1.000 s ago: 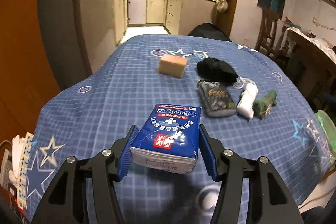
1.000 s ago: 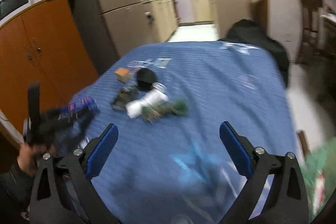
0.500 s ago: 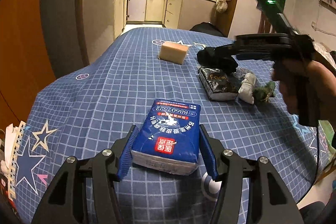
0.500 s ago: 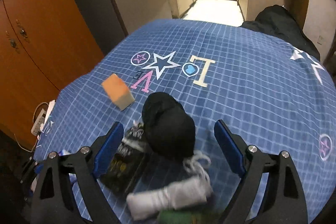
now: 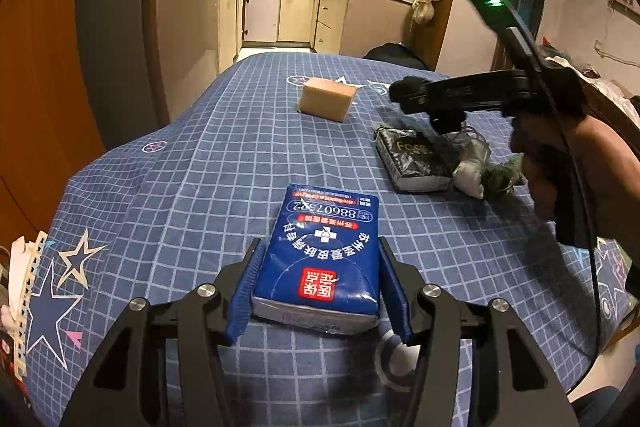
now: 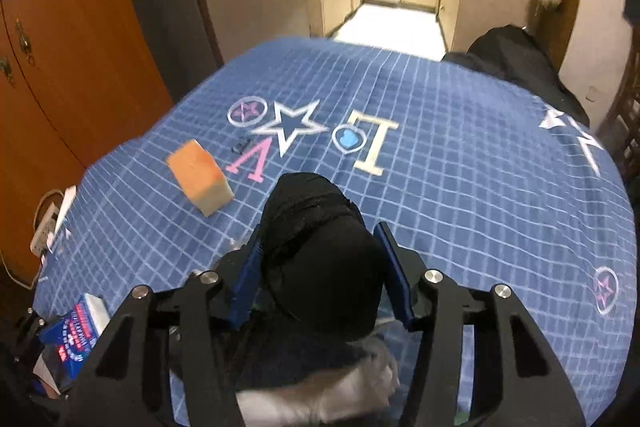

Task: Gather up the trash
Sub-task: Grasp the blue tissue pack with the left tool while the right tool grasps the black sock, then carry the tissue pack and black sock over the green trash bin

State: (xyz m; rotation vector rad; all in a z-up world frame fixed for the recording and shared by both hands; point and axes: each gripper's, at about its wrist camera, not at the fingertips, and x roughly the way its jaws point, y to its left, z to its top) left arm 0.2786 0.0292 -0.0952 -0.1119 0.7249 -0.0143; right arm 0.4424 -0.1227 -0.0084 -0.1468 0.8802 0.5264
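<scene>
My left gripper (image 5: 320, 283) is shut on a blue tissue pack (image 5: 322, 251), which rests on the blue checked tablecloth (image 5: 208, 163). The pack also shows in the right wrist view (image 6: 76, 331). My right gripper (image 6: 322, 267) has its fingers closed against both sides of a black cloth bundle (image 6: 320, 243) on the table. In the left wrist view the right gripper (image 5: 416, 95) reaches over a black wrapper (image 5: 412, 159), a white crumpled piece (image 5: 470, 175) and a green scrap (image 5: 502, 177).
An orange sponge block (image 5: 328, 98) (image 6: 200, 177) lies farther back on the table. A fridge (image 5: 184, 15) and orange cabinets (image 6: 68, 39) stand to the left. Kitchen counters are behind. A white power strip (image 6: 50, 219) lies off the table's left edge.
My right gripper came in over the trash pile and closed around the black bundle. My left gripper lowered the tissue pack onto the cloth.
</scene>
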